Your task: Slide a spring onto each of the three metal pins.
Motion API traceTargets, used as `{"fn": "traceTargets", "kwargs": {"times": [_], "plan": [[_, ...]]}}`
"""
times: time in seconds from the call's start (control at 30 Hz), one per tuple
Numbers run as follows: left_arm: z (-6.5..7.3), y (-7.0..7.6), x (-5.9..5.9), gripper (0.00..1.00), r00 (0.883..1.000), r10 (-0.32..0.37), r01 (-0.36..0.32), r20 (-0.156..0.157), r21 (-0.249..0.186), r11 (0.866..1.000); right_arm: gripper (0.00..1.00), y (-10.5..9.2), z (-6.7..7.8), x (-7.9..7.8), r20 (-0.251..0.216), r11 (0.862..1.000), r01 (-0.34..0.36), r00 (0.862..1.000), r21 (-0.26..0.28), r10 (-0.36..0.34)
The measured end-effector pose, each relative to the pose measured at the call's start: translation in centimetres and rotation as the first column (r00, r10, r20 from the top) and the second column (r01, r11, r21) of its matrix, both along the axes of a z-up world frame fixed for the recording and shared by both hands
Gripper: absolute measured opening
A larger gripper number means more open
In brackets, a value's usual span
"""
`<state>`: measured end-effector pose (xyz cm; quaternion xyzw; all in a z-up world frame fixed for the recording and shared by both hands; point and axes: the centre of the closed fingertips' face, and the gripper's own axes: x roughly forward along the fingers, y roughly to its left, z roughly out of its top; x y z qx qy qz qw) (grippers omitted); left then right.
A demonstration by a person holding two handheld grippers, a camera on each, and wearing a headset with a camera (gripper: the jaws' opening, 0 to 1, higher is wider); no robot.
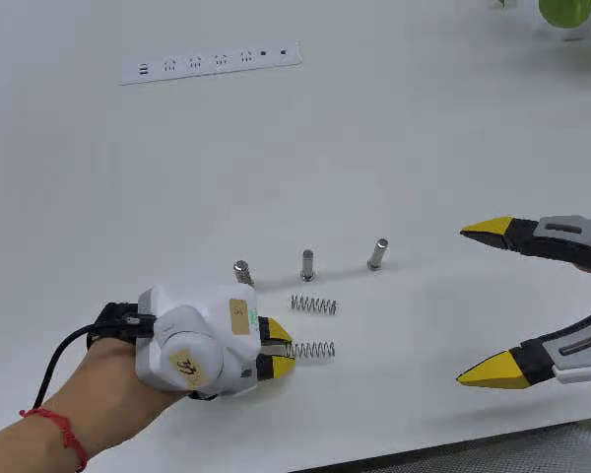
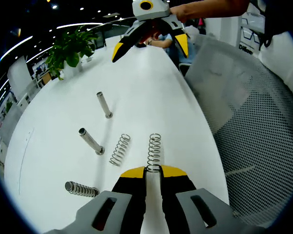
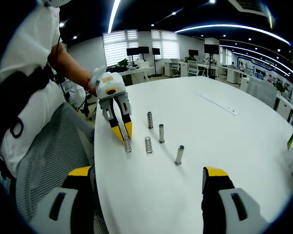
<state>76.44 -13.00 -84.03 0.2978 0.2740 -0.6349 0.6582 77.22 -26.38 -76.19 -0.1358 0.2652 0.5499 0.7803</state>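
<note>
Three metal pins stand in a row on the white table (image 1: 424,148). The left pin (image 1: 242,271) wears a spring (image 2: 81,188); the middle pin (image 1: 307,264) and the right pin (image 1: 377,253) are bare. A loose spring (image 1: 313,304) lies in front of the middle pin. My left gripper (image 1: 281,347) is shut on the near end of a second spring (image 2: 155,151), which points along the table toward the right. My right gripper (image 1: 485,301) hovers wide open at the right, apart from the pins, with nothing between its yellow-tipped fingers.
A white power strip (image 1: 210,65) lies at the far left of the table. A green object (image 1: 566,12) sits at the far right corner. The table's front edge runs just below the grippers, with a mesh chair (image 1: 512,448) beyond it.
</note>
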Motion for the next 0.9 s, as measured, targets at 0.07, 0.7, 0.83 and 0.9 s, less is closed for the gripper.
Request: {"fn": "traceTargets", "kwargs": {"times": [0.07,0.7,0.83,0.9], "plan": [[0.8,-0.1,0.0,0.10,1.000,0.021,-0.021,-0.002,-0.029,0.999,0.92,0.3,0.5,0.0,0.007,1.000,0.000,1.000,0.005,0.000],[11.3,-1.9,2.0,0.10,0.967,0.246,-0.251,-0.061,-0.380,0.890,0.57,6.9,8.3,2.0,-0.102,0.920,0.177,0.983,0.349,-0.151],[13.1,-2.3,2.4,0.10,0.958,0.277,-0.282,-0.077,-0.437,0.854,0.41,7.8,9.1,2.7,-0.159,0.871,0.241,0.969,0.429,-0.189],[13.9,-2.4,2.6,0.10,0.952,0.292,-0.298,-0.088,-0.461,0.836,0.36,8.3,9.5,2.8,-0.225,0.836,0.285,0.954,0.468,-0.199]]}}
